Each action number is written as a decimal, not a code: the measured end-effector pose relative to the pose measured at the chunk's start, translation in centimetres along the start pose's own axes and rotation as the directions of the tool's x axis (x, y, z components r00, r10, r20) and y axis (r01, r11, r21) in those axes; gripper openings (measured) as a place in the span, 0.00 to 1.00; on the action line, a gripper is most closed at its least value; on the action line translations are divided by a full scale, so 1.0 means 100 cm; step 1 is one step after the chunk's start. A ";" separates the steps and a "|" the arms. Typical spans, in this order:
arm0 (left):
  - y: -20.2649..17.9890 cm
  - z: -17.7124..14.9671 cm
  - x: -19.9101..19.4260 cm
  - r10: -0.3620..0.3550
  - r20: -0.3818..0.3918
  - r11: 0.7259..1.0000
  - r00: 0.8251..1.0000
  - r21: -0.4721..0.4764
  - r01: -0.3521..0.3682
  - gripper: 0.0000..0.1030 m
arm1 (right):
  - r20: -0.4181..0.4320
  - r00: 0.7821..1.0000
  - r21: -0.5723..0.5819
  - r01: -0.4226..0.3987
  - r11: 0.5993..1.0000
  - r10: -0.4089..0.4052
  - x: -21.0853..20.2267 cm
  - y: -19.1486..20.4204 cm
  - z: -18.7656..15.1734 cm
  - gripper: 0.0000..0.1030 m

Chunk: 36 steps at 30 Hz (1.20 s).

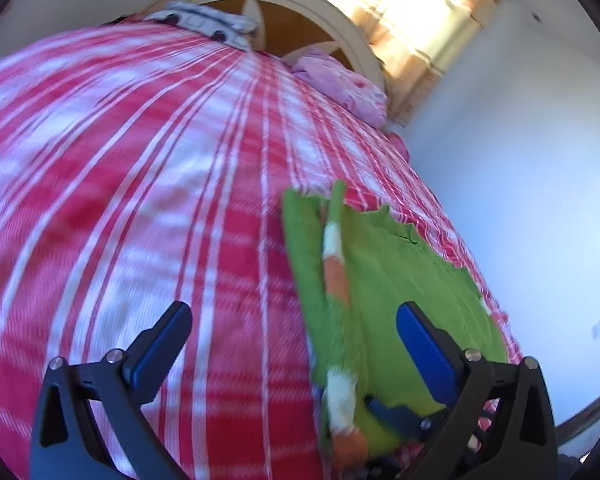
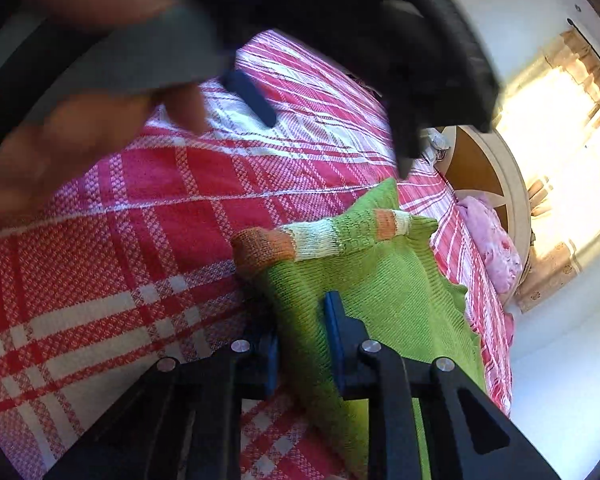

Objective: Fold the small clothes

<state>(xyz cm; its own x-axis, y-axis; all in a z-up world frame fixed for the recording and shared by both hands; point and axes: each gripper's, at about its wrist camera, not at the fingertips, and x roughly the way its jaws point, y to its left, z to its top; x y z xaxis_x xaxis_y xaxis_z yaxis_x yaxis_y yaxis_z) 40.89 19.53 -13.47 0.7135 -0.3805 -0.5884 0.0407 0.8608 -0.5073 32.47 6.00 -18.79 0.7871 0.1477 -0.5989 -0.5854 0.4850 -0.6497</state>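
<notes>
A green knit garment (image 1: 384,264) with orange and white striped sleeves lies on the red and white checked bedspread (image 1: 140,160), near the bed's right edge. My left gripper (image 1: 294,316) hovers above it, open wide with nothing between its fingers. In the right wrist view my right gripper (image 2: 302,316) is shut on the near edge of the green garment (image 2: 380,280), and a striped sleeve (image 2: 300,240) is folded across the top. The left gripper (image 2: 338,146) shows blurred above, held by a person's hand (image 2: 60,148).
A pink pillow (image 1: 348,84) rests against the curved headboard (image 1: 300,0). A grey and white folded cloth (image 1: 208,24) lies at the far end of the bed. A white wall (image 1: 520,160) runs along the bed's right side, and bright curtains (image 1: 420,12) hang beyond the headboard.
</notes>
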 end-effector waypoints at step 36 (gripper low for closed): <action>-0.025 0.043 0.062 -0.340 -0.004 0.913 0.941 -0.241 0.329 0.15 | 0.172 0.982 0.397 -0.146 0.906 0.083 -0.054 -0.113 -0.050 0.06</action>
<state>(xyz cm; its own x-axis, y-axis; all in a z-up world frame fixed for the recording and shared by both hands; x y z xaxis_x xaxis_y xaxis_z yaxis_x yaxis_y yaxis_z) 48.26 16.47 -13.14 0.6544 -0.6516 -0.3836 0.1031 0.5794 -0.8085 33.86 -4.57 -10.53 0.7573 0.3333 -0.5616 -0.5685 0.7597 -0.3156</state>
